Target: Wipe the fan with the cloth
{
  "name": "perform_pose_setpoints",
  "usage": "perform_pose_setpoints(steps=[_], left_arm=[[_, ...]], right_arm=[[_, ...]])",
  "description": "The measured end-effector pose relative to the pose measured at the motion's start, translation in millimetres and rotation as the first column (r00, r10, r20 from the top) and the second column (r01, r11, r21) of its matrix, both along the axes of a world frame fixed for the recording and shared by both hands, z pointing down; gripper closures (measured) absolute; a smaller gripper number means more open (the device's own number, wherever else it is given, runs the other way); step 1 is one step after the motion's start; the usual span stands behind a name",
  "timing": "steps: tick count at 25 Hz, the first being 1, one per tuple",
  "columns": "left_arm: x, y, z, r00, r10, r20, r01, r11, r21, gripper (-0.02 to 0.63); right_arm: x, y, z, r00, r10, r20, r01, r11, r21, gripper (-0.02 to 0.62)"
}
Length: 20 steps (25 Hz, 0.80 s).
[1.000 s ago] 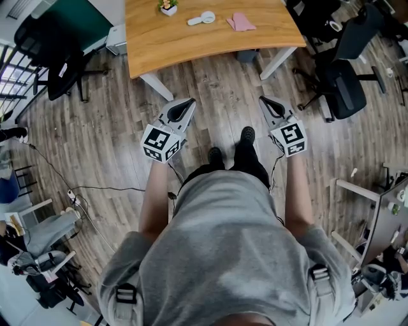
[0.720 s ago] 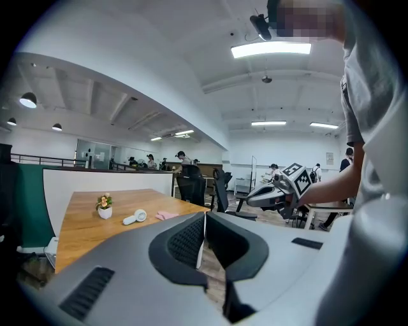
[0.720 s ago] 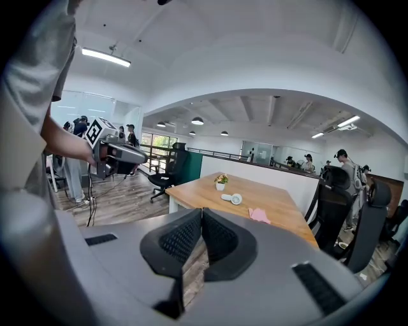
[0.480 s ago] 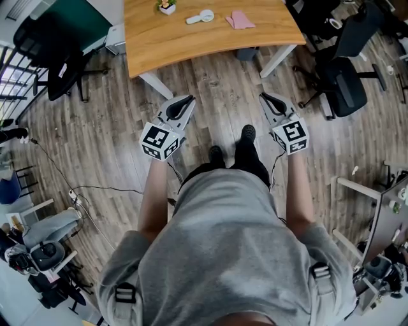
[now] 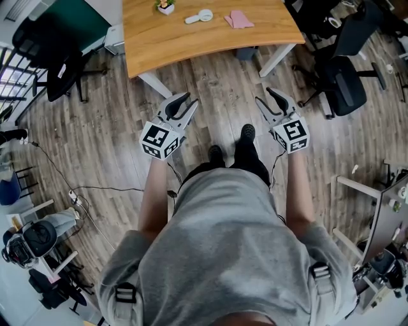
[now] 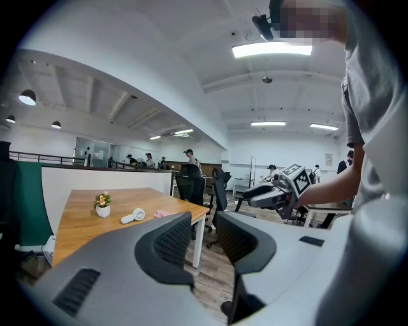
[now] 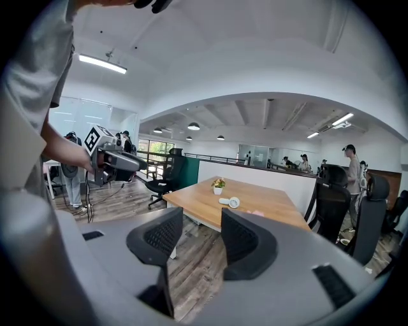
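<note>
Jaws of left gripper [image 5: 189, 100] and right gripper [image 5: 264, 95] have just been opening, now partway apart, both empty. Hazard: fan [image 5: 199, 16] lies near cloth [image 5: 239, 20]; a careless grab could knock it.

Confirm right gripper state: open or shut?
Open. The right gripper has just been opening. Its own view shows a clear gap between the jaws, with only wood floor behind it and nothing held.

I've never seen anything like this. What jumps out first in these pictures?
The left gripper and the right gripper are held out side by side over the wood floor. Their jaws have just been opening, with nothing between them. Ahead, a wooden table bears a white fan, a pink cloth beside it and a potted plant.
</note>
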State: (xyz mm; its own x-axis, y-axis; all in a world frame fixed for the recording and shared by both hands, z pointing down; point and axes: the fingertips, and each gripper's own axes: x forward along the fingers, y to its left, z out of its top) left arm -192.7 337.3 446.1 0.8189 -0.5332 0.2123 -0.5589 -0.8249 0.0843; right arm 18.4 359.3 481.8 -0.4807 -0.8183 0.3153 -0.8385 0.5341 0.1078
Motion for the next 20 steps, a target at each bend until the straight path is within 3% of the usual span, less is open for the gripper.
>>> perform_pose_setpoints(steps=[7, 20], left_arm=[[-1.3, -4.1, 5.2, 1.000, -0.012, 0.010, 0.012, 1.000, -0.009, 0.422], [-4.8, -12.7, 9.6, 1.000, -0.013, 0.006, 0.013, 1.000, -0.015, 0.403]], right_arm=[[2.2, -5.0, 0.2, 1.000, 0.015, 0.015, -0.015, 1.000, 0.000, 0.357], [-1.8, -9.5, 3.3, 1.000, 0.009, -0.003, -0.009, 1.000, -0.007, 0.331]])
